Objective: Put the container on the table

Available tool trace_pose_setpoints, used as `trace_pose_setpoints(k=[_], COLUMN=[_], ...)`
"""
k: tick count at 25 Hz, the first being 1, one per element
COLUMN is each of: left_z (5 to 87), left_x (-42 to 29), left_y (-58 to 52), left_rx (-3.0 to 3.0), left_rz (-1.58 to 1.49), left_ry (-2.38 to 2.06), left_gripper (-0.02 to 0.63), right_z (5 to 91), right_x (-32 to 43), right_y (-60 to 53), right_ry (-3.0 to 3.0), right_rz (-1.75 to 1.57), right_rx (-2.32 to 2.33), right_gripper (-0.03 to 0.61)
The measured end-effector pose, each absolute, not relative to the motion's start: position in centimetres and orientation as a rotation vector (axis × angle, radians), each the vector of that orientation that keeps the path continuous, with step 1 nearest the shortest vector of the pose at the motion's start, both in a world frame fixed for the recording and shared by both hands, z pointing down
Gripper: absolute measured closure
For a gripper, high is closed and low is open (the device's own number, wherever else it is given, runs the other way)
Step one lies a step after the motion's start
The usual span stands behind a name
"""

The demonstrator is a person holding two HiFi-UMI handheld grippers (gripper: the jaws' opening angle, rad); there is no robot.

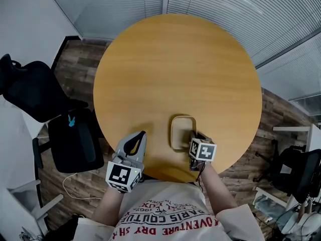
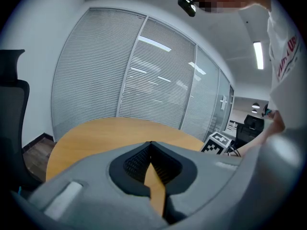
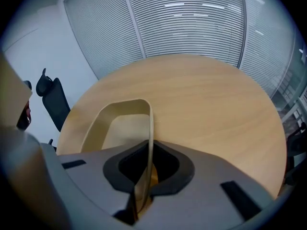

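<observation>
Step in hand, by judgement: set-down, at or close to release.

Locate the container (image 1: 181, 133) near the 6 o'clock edge of the table (image 1: 175, 69), apparently resting flat on the top. Treat full contact underneath as unconfirmed.

Find the right gripper (image 1: 196, 137) at the container's 4 o'clock side, pointing steeply down. In the right gripper view, note the right gripper (image 3: 147, 145) nearly closed, with the thin side wall of the container (image 3: 127, 131) running edge-on between the pads and seemingly pinched there.

Find the left gripper (image 1: 142, 136) at the table's 7 o'clock, to the container's 9 o'clock and apart from it. In the left gripper view, confirm the left gripper (image 2: 151, 145) closed tip to tip, holding nothing, with only tabletop visible behind.

Next move, by judgement:
- Part the right jaws enough to free the wall on both faces.
- Lift straight off along the wall, without sideways pull, to avoid dragging or tipping so light a piece.

Materials and shapes:
- Container: pale cream, rounded-rectangular, shallow, thin-walled, smooth and matte; probably plastic, likely to flex at the rim.
- Table: round, tan wood-grain top, smooth and slightly glossy.
- Jaws: grey moulded shells with dark ribbed pads.
</observation>
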State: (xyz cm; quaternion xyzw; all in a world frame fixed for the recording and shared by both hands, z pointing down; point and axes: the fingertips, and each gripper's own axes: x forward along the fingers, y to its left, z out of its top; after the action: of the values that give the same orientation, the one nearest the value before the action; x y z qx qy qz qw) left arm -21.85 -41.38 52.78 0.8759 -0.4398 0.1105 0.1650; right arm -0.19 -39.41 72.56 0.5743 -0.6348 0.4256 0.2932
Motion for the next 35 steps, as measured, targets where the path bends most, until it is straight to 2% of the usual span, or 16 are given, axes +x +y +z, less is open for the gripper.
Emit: trace_pose_setpoints(k=[3, 6, 9, 14, 18, 28, 35], left_z=[52.6, 52.4, 52.0, 50.9, 49.6, 45.7, 42.5], left_x=[-21.9, -21.8, -21.8, -21.6, -20.7, -17.0, -15.7], left_y=[-41.4, -41.1, -40.6, -39.8, -38.9, -36.5, -35.1], left_rx=[2.486, 2.481, 2.478, 2.456, 2.451, 2.503, 2.510], left_rz=[0.307, 0.300, 0.296, 0.264, 0.224, 0.204, 0.219], left_ry=[-1.263, -1.272, -1.291, -1.349, -1.373, -1.433, -1.536], left_gripper=[0.615, 0.615, 0.615, 0.615, 0.615, 0.615, 0.615], right_z=[72.7, 72.4, 71.0, 67.8, 63.7, 50.9, 45.3], right_x=[0.1, 0.6, 0.9, 0.6, 0.0, 0.8, 2.1], right_y=[-39.4, -39.6, -39.9, -39.8, -39.7, -37.9, -35.1], right_ry=[-1.690, -1.698, -1.721, -1.814, -1.916, -2.303, -2.529], right_rz=[1.139, 1.161, 1.153, 1.113, 0.992, 0.606, 0.419], right_rx=[1.527, 1.544, 1.575, 1.570, 1.531, 1.597, 1.595], right_gripper=[0.533, 0.448, 0.433, 0.473, 0.564, 0.570, 0.571])
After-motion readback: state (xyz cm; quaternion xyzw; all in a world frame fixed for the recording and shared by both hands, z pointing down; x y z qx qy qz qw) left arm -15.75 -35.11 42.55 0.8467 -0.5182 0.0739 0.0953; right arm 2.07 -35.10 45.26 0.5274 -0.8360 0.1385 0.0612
